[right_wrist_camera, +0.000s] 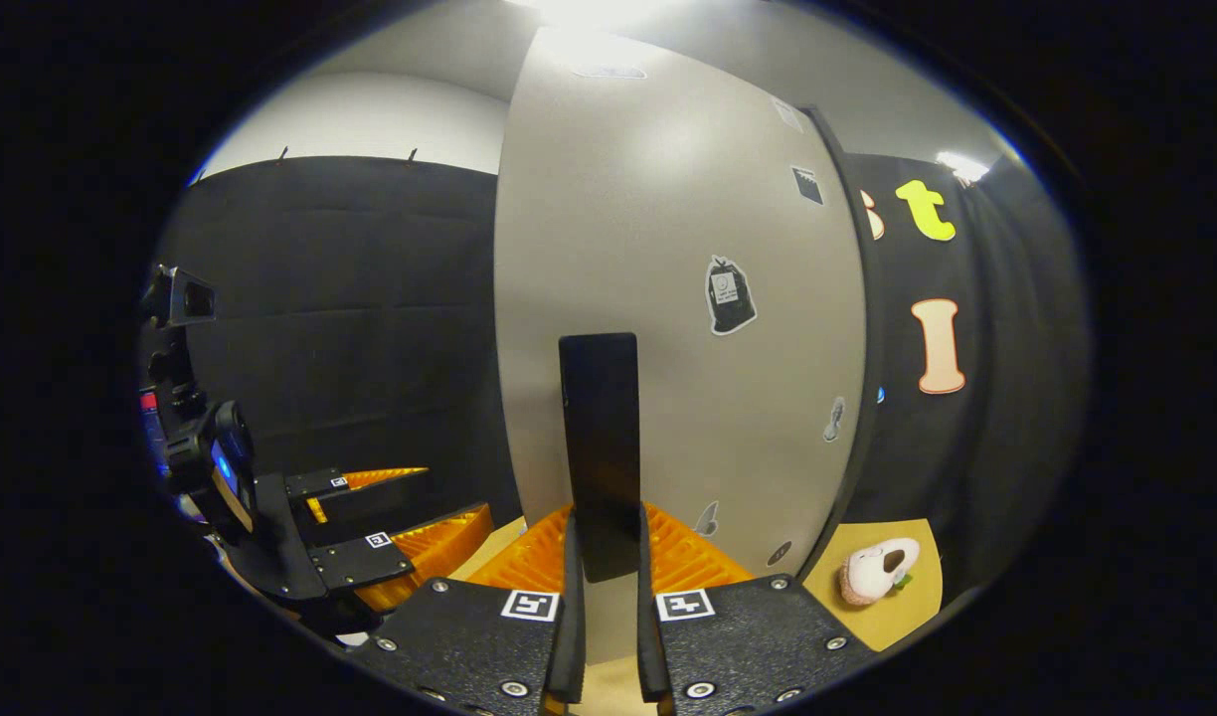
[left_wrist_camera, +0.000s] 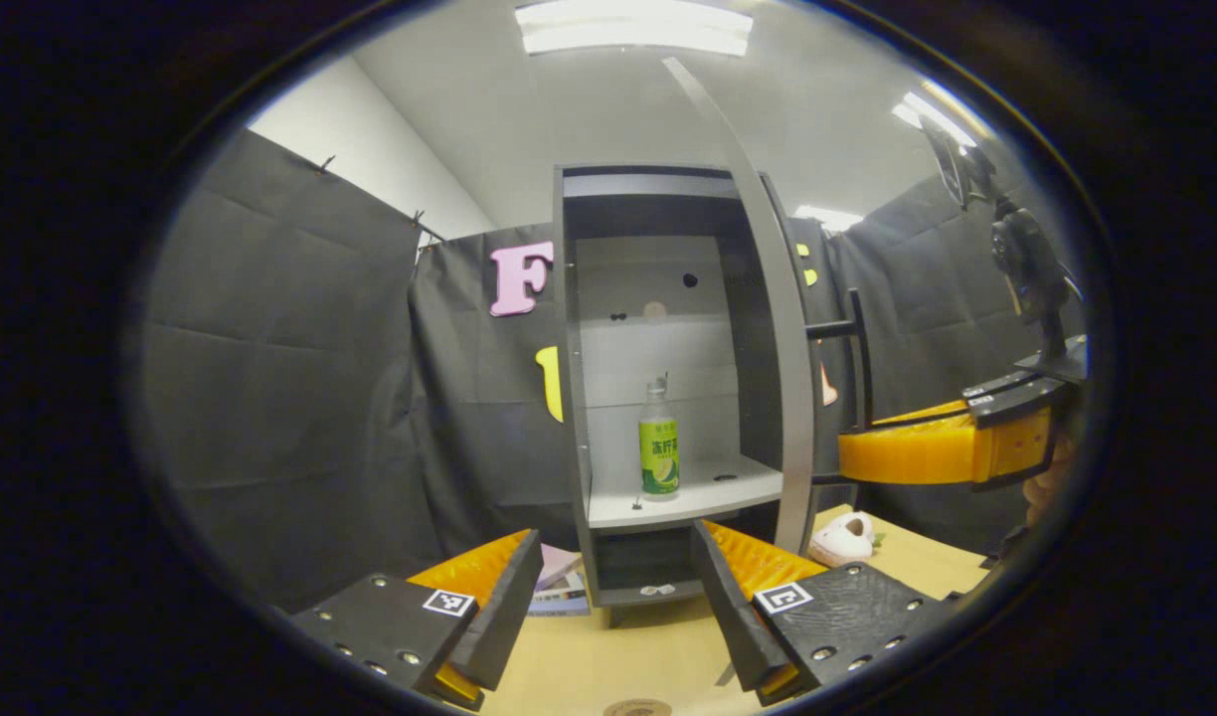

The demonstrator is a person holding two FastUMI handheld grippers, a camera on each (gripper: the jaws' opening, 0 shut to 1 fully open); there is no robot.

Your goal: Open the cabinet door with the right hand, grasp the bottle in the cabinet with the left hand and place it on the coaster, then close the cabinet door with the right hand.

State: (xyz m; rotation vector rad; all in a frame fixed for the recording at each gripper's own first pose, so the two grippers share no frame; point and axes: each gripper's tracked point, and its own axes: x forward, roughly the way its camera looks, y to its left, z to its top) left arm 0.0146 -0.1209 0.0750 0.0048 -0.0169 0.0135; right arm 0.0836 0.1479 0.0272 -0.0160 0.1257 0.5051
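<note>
**A:** Where is the bottle?

**B:** In the left gripper view, the bottle (left_wrist_camera: 659, 440) stands upright on the cabinet's pale shelf (left_wrist_camera: 738, 489), near the shelf's front left corner. It is clear, with a green label. It sits just past the centre of the view, toward 12 o'clock from the left tool (left_wrist_camera: 608, 607).

**A:** And the cabinet around it?

**B:** The cabinet (left_wrist_camera: 569, 328) is tall and dark-framed, standing on a light wooden worktop (left_wrist_camera: 658, 656). Its door (left_wrist_camera: 792, 378) is swung open and seen edge-on, at 3 o'clock from the bottle. A dark bar handle (left_wrist_camera: 859, 358) sticks out from the door's far face.

**A:** What are the tools doing?

**B:** The left tool is open, its two fingers spread wide with nothing between them, apart from the bottle. In the right gripper view, the right tool (right_wrist_camera: 606, 607) is closed on the door handle (right_wrist_camera: 600, 447), one finger pressing each side of the dark upright bar. The pale door face (right_wrist_camera: 688, 378) rises behind it, dotted with small stickers.

**A:** Anything else nearby?

**B:** A round coaster (left_wrist_camera: 636, 707) peeks in at 6 o'clock in the left gripper view. A small white plush toy (left_wrist_camera: 842, 539) lies on the worktop at 4 o'clock from the bottle. Some flat printed items (left_wrist_camera: 559, 587) lie at the cabinet's foot, at 7 o'clock.
</note>
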